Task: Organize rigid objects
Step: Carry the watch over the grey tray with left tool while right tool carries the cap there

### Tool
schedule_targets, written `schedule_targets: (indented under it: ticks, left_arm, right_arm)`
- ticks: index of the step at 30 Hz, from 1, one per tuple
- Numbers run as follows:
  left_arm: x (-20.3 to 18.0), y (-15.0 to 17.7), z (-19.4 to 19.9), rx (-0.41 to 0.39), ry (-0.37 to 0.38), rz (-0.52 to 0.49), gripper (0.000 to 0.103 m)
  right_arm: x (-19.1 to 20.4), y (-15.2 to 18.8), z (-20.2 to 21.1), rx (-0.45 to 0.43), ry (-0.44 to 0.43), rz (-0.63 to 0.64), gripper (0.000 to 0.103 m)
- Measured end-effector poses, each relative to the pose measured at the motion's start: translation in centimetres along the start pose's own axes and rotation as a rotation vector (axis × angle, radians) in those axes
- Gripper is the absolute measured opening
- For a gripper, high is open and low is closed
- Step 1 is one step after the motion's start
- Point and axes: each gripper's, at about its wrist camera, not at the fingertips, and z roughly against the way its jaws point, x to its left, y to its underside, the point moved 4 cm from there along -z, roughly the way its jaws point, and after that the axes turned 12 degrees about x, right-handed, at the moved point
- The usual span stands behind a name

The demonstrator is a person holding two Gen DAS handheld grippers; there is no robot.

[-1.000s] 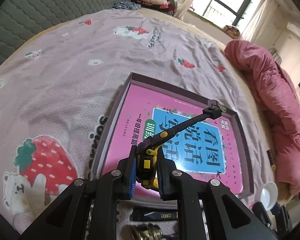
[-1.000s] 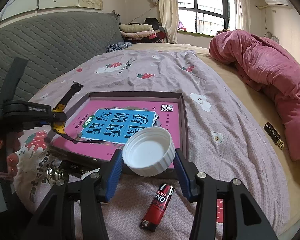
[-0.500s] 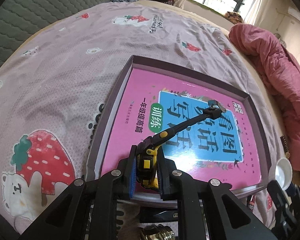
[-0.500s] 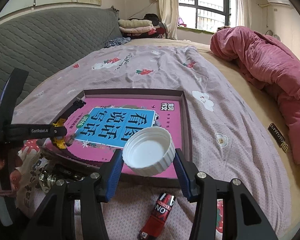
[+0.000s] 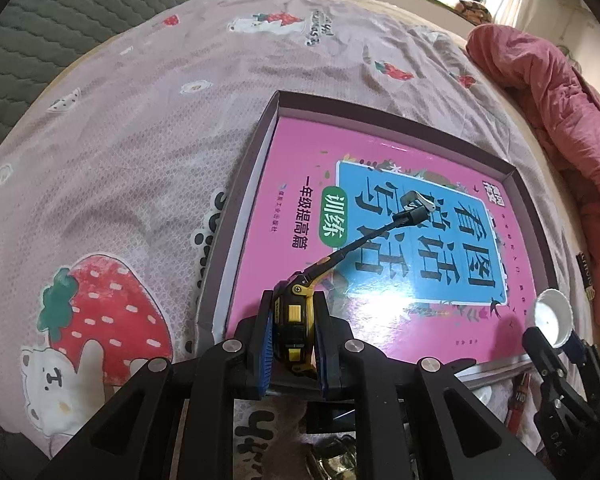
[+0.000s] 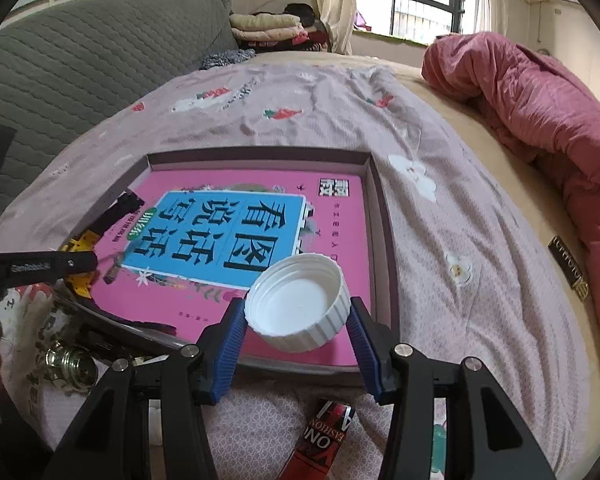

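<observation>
My left gripper is shut on a yellow and black tape measure, held over the near left part of a pink book. The measure's black strap sticks out over the book's blue panel. The book lies in a shallow dark purple box on the bed. My right gripper is shut on a white ribbed cap, open side up, above the book's near right corner inside the box. The cap also shows in the left wrist view.
A red lighter lies on the bedspread just in front of the box. A brass metal fitting and a dark flat object lie near the box's front left corner. A pink quilt is heaped on the right; a grey padded headboard stands on the left.
The right gripper has carried the cap forward and down over the box's near right corner. The left gripper has tipped downward, and the tape measure stays over the book.
</observation>
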Motion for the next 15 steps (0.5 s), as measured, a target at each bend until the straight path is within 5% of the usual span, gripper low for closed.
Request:
schedule_targets:
  ticks: [15]
  left_arm:
    - [-0.1,0.0,-0.2,0.037,-0.012,-0.028,0.018]
  right_arm:
    - [-0.5,-0.5,-1.5,0.073,-0.003,-0.024,0.051]
